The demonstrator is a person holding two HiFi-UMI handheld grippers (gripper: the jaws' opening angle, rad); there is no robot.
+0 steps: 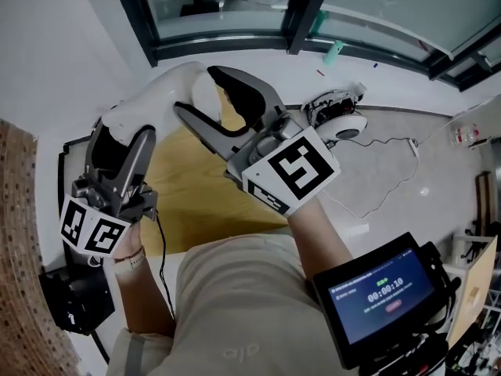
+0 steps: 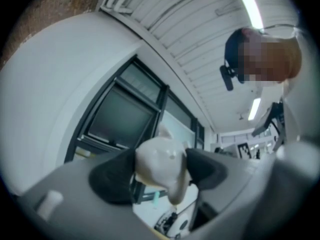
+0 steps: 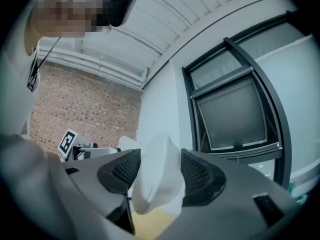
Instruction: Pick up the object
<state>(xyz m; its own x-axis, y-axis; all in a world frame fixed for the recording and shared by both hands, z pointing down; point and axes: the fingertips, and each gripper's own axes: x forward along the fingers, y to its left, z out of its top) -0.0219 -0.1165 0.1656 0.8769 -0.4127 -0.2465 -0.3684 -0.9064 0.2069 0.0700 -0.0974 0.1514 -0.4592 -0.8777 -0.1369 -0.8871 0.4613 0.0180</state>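
A white, smooth, soft-looking object (image 1: 168, 84) hangs in the air above the table, stretched between both grippers. My left gripper (image 1: 124, 131), at the left of the head view, is shut on one end of it. In the left gripper view that end shows as a white lump (image 2: 159, 165) squeezed between the dark pads (image 2: 112, 181). My right gripper (image 1: 200, 92), with jaws standing wide, holds the other end. In the right gripper view the white object (image 3: 157, 176) fills the gap and touches both meshed pads (image 3: 120, 171).
A yellowish wooden tabletop (image 1: 196, 194) lies under the grippers. Beyond it on the floor are a round white device (image 1: 337, 120) and a thin cable (image 1: 383, 143). A black box (image 1: 74, 304) is at lower left, a screen (image 1: 383, 292) on the right forearm. Dark window frames (image 1: 235, 41) run along the far side.
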